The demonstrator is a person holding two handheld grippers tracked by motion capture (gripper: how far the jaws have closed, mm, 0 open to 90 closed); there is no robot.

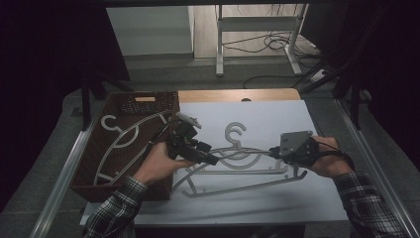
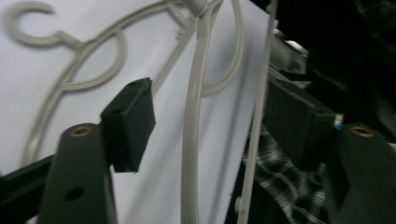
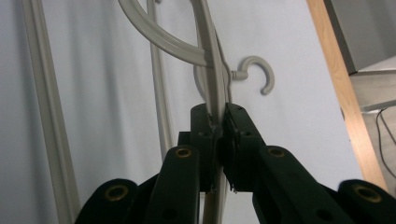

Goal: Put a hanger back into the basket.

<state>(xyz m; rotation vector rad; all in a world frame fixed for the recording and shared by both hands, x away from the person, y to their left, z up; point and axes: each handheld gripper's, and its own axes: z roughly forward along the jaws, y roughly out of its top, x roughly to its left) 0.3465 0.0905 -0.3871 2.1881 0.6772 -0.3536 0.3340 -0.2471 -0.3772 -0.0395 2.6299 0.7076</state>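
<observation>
Right gripper (image 3: 219, 122): jaws clamped on the arm of a grey plastic hanger (image 1: 257, 151), lifted w/ its hook toward table centre on the white mat (image 1: 277, 114). Left gripper (image 2: 205, 121): jaws apart, hanger's other arm runs between the pads w/o contact. A second hanger (image 1: 242, 184) lies under/against the held one, arms crossing; a third hanger (image 1: 124, 136) rests in the brown basket (image 1: 148, 101) at left. Risk 1: crossed arms or hooks snag, so lifting one hanger drags the other off the mat. Risk 2: left pads close off-centre on the thin rounded arm, so it squirts out or twists. Risk 3: right grip is near one end only; hanger may pivot in the pads when swung toward the basket and catch the basket rim. Recommend sep. of hangers before transfer.
</observation>
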